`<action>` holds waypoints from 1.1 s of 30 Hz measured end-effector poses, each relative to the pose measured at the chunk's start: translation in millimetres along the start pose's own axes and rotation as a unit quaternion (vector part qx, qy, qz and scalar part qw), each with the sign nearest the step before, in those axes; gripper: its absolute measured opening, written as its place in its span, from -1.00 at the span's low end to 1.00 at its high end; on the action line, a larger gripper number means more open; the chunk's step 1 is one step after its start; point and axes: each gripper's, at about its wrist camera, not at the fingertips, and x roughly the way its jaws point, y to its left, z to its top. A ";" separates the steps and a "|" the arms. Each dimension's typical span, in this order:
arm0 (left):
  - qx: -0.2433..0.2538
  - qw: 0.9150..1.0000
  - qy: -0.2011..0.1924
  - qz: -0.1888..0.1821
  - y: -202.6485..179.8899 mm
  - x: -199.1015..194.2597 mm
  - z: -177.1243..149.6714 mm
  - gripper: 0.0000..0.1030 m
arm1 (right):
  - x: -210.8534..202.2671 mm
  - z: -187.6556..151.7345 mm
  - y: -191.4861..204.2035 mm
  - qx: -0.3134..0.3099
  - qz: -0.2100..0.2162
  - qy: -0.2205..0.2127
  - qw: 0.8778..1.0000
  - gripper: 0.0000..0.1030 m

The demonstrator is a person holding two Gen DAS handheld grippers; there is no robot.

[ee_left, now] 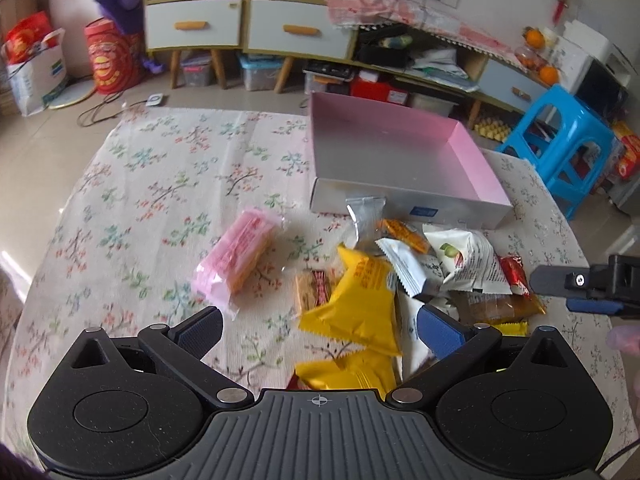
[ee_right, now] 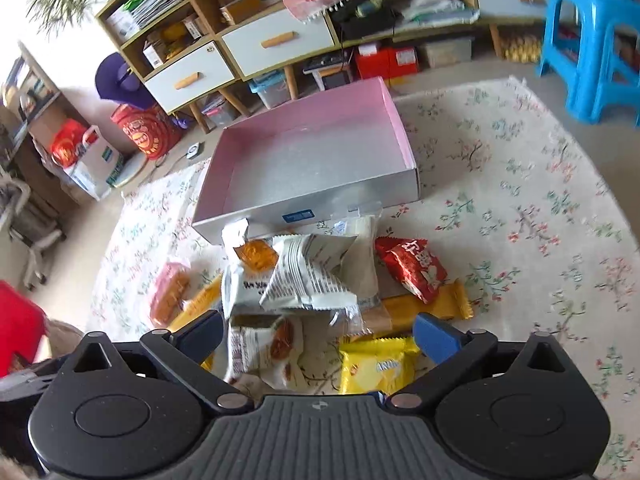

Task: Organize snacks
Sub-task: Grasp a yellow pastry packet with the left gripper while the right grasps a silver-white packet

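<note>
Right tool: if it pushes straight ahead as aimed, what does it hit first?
Likely the white striped snack packet atop the pile, between the open right tool and the pink box. Depth is unclear.

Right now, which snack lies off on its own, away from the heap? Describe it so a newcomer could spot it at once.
Start at the pink-lined box on the floral cloth, with the heap of packets against its near wall. To the heap's left, lying apart on bare cloth, is the pink wafer pack. It is the only pink, clear-wrapped bar; its neighbours are yellow, white, red or silver pouches.
</note>
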 end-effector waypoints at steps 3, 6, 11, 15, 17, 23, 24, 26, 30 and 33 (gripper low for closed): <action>0.020 1.000 0.010 -0.017 3.6 13.4 9.9 0.97 | 11.2 7.8 -7.3 0.028 0.021 0.014 0.999 0.63; 0.030 0.998 0.012 -0.048 6.8 25.0 15.6 0.90 | 22.6 12.6 -10.4 0.051 0.045 0.032 0.997 0.51; 0.023 0.994 0.038 -0.103 9.5 48.9 20.0 0.50 | 36.3 18.9 -8.2 0.074 0.072 0.043 0.994 0.41; 0.027 0.992 0.056 -0.111 3.9 62.2 21.8 0.15 | 45.1 26.8 -7.5 0.081 0.076 0.038 0.993 0.26; 0.025 0.991 0.068 -0.114 2.7 67.2 22.7 -0.03 | 48.8 29.1 -7.4 0.087 0.070 0.038 0.993 0.22; 0.036 0.989 0.088 -0.115 -1.0 73.2 22.6 -0.08 | 57.6 30.1 -6.7 0.085 0.049 0.037 0.994 0.10; 0.040 0.989 0.088 -0.113 -2.0 73.1 22.8 -0.08 | 61.3 31.8 -5.9 0.082 0.047 0.039 0.995 0.08; 0.046 0.989 0.089 -0.107 -3.1 73.1 22.8 -0.08 | 65.2 30.7 -4.6 0.077 0.046 0.043 0.995 0.09; 0.054 0.989 0.088 -0.103 -5.3 73.0 22.0 -0.08 | 70.2 30.4 -2.7 0.065 0.045 0.041 0.996 0.08; 0.057 0.989 0.090 -0.100 -5.5 72.2 23.1 -0.07 | 71.7 31.8 -2.5 0.064 0.046 0.043 0.996 0.09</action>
